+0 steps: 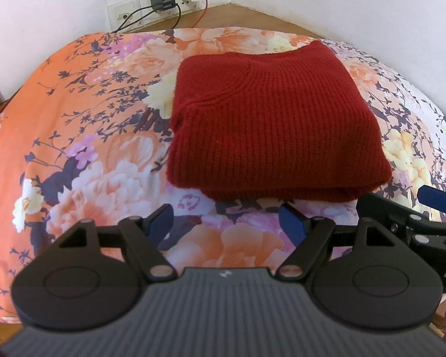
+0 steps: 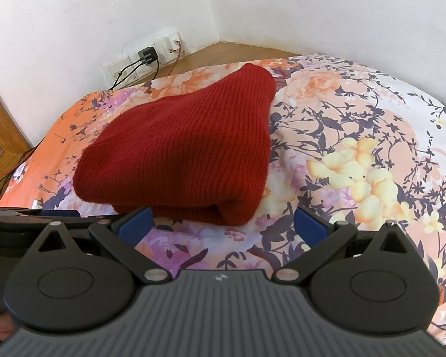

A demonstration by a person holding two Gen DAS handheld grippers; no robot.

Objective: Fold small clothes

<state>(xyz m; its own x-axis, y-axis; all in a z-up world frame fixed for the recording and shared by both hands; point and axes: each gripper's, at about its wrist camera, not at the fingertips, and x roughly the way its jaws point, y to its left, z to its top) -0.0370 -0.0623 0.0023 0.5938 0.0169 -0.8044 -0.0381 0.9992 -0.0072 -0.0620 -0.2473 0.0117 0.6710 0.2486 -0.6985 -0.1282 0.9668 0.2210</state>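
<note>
Folded red knit sweater (image 1: 270, 122) lying flat on a floral bedsheet (image 1: 83, 154), ribbed layers stacked into a thick, roughly square bundle with the fold's rounded edge facing the cameras. No containers anywhere in view; nothing on top of the sweater.

Left hand-held gripper (image 1: 227, 223) low over the sheet just in front of the sweater's near edge, blue-padded fingers (image 1: 293, 220) spread wide, nothing between them, apart from the knit. Seen from the right wrist view, the same bundle (image 2: 181, 151) sitting left of centre on the sheet (image 2: 356, 136). Right hand-held gripper (image 2: 221, 223) likewise spread wide and empty, its left blue pad (image 2: 135, 223) close against the sweater's near edge in the picture, contact hard to tell; its right pad over bare sheet. Part of the right hand-held gripper also showing at the right edge of the left wrist view, so both tools side by side.

Behind the bed, a wall socket strip (image 1: 154, 7) with a black charger (image 1: 162, 1) and cables plugged in, above a wooden ledge (image 1: 223, 15).
</note>
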